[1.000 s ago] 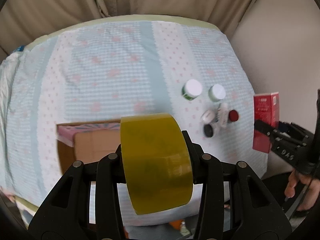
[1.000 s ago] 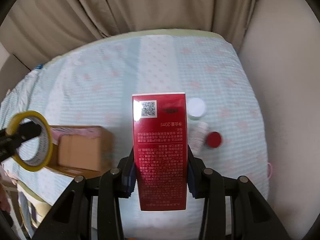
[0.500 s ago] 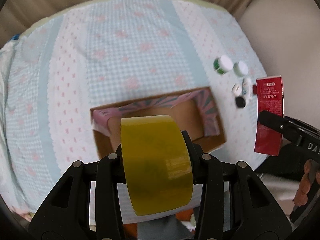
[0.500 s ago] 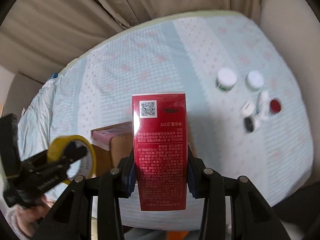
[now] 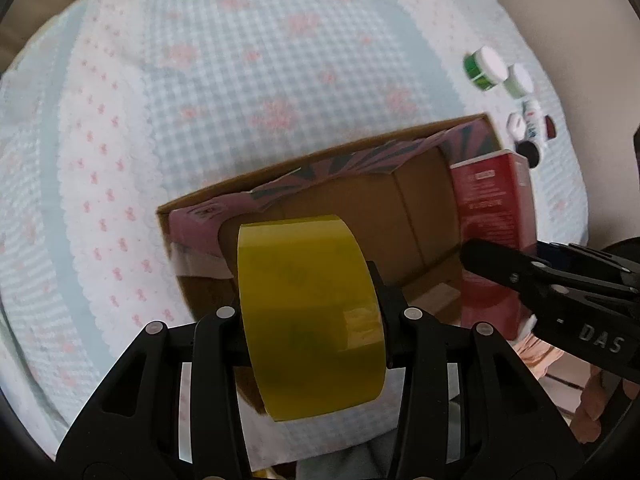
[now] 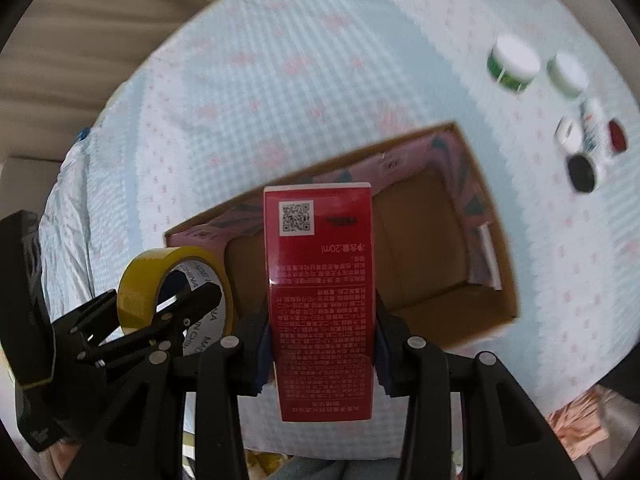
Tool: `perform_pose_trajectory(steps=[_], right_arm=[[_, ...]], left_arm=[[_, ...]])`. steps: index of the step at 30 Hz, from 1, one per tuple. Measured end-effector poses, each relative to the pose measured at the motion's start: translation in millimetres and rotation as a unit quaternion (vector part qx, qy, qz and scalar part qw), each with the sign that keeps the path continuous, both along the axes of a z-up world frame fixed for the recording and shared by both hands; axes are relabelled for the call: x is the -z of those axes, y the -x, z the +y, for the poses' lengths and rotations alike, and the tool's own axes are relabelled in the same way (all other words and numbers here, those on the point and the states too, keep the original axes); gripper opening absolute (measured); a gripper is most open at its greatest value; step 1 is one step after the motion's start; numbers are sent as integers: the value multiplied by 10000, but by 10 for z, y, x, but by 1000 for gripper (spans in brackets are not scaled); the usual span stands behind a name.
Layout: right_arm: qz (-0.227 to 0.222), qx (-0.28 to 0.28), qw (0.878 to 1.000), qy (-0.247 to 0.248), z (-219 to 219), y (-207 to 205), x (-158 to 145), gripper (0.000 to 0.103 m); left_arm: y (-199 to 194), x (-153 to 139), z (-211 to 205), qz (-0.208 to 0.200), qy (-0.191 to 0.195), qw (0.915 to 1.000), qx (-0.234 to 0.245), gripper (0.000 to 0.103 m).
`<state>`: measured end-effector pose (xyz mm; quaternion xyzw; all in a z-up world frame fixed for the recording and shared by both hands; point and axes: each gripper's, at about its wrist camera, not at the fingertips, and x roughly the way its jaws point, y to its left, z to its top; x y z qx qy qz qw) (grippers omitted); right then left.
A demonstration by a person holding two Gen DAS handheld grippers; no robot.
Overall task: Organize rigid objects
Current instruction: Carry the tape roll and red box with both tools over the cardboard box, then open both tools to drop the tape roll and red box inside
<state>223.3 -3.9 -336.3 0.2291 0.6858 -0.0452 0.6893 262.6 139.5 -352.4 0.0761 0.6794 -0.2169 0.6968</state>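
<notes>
My left gripper (image 5: 310,312) is shut on a yellow tape roll (image 5: 308,304) and holds it above the left part of an open cardboard box (image 5: 420,208). My right gripper (image 6: 320,336) is shut on a red carton (image 6: 320,280) and holds it over the same box (image 6: 424,240). The carton also shows in the left wrist view (image 5: 494,200) at the box's right end. The tape roll (image 6: 140,292) and left gripper (image 6: 160,312) show in the right wrist view at lower left.
The box sits on a bed with a blue and pink patterned cover (image 5: 240,60). Two white-lidded jars (image 6: 514,64) and several small bottles and caps (image 6: 592,140) lie to the right of the box. Curtains (image 6: 80,40) hang behind the bed.
Both grippers have moved closer over the box, which now looks larger. The red carton has come in beside the tape roll, over the box's right end.
</notes>
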Motion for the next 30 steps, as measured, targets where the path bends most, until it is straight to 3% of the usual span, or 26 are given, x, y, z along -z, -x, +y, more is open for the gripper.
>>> perform_pose_trajectory(steps=[7, 13, 14, 15, 16, 17, 19, 24, 30], right_arm=[[376, 29, 9992, -125, 18, -70, 536, 38], [375, 26, 9986, -372, 29, -110, 662, 38], [372, 10, 9984, -421, 34, -127, 673, 38], [370, -24, 9983, -443, 39, -142, 680, 39], [371, -56, 9982, -469, 30, -155, 675, 47], [389, -69, 9979, -505, 4, -164, 665, 70], [421, -46, 9973, -600, -68, -170, 651, 103], [368, -258, 9984, -355, -150, -128, 571, 103], [298, -127, 9987, -391, -146, 4, 455, 103]], left_arm=[[-18, 417, -93, 310, -263, 9986, 346, 38], [-40, 472, -151, 250, -274, 9976, 590, 38], [-39, 453, -153, 212, -178, 9976, 637, 39], [-25, 446, -174, 249, -133, 9971, 702, 51], [-5, 433, -195, 206, -196, 9967, 767, 69], [19, 422, -209, 130, -302, 9959, 845, 100], [59, 410, -205, -2, -306, 9953, 916, 103], [96, 417, -149, -21, -201, 9963, 836, 103], [91, 310, -102, -148, -206, 9973, 685, 103]])
